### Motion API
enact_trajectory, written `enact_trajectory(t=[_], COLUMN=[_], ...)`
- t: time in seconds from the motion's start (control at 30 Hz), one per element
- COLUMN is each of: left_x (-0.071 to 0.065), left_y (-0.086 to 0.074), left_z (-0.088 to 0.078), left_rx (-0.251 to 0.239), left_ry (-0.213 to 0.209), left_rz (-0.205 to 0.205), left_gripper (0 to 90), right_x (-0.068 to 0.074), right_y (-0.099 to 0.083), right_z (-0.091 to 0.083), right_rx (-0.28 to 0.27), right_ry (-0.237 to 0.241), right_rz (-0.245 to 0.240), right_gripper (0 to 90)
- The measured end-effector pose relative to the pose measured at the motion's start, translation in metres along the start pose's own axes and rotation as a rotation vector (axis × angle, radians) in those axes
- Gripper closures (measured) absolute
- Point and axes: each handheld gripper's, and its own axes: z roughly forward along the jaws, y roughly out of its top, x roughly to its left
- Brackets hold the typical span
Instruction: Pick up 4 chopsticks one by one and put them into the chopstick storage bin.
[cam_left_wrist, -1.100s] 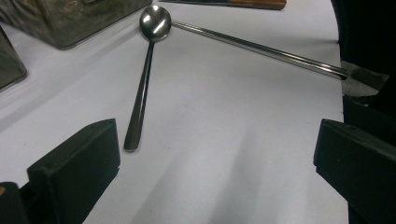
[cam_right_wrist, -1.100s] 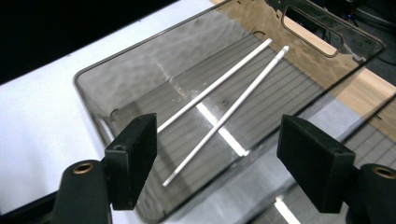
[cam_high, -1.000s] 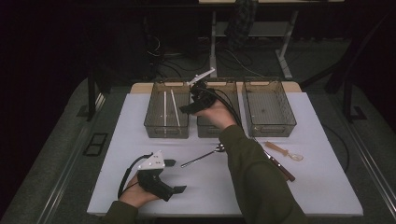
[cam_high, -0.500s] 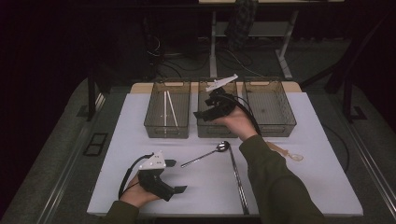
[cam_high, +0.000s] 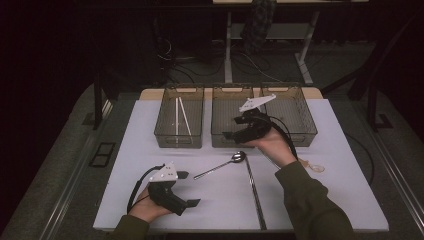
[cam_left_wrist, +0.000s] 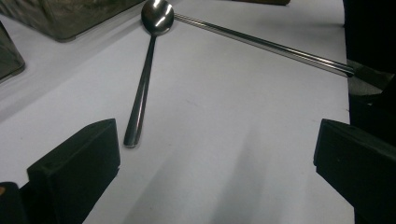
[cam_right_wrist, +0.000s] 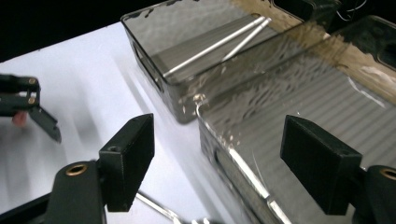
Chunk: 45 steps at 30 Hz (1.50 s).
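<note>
The right gripper (cam_high: 239, 127) hovers over the near edge of the middle bin (cam_high: 222, 102), jaws wide apart and empty; the spoon (cam_high: 222, 165) lies on the white table (cam_high: 140, 145) just below it, ahead of the open, empty left gripper (cam_high: 186, 189); the steel chopsticks (cam_high: 254, 190) lie beside the spoon's bowl.

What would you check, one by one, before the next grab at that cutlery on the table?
1. Right gripper empty, jaws apart: ok.
2. Left gripper empty, jaws apart: ok.
3. Spoon lying free on the white table, nothing on top: ok.
4. Metal chopsticks flat beside the spoon, reachable: ok.
5. Middle bin has room: ok, looks empty.
6. Which bin the spoon belongs in: cannot tell; the left bin holds white chopsticks.
</note>
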Motion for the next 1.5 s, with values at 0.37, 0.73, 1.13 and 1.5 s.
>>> enact_trajectory(t=[0.37,0.73,1.13,1.5], left_x=[0.000,-0.001,-0.003,-0.003], left_y=[0.000,0.000,0.000,0.000], left_z=[0.001,0.001,0.001,0.000], left_rx=[0.010,0.013,0.019,0.019], left_ry=[0.006,0.012,0.015,0.015], left_rz=[0.002,0.003,0.010,0.011], left_gripper=[0.0,0.0,0.0,0.0], right_x=[0.003,0.013,0.025,0.019], right_y=[-0.044,-0.084,-0.114,-0.116], right_z=[-0.026,-0.034,-0.025,-0.003], right_rx=[0.009,0.061,0.128,0.152], right_ry=[-0.007,-0.012,-0.041,-0.086], right_rz=[0.017,0.038,0.074,0.128], right_gripper=[25.8,26.4,34.1,52.6])
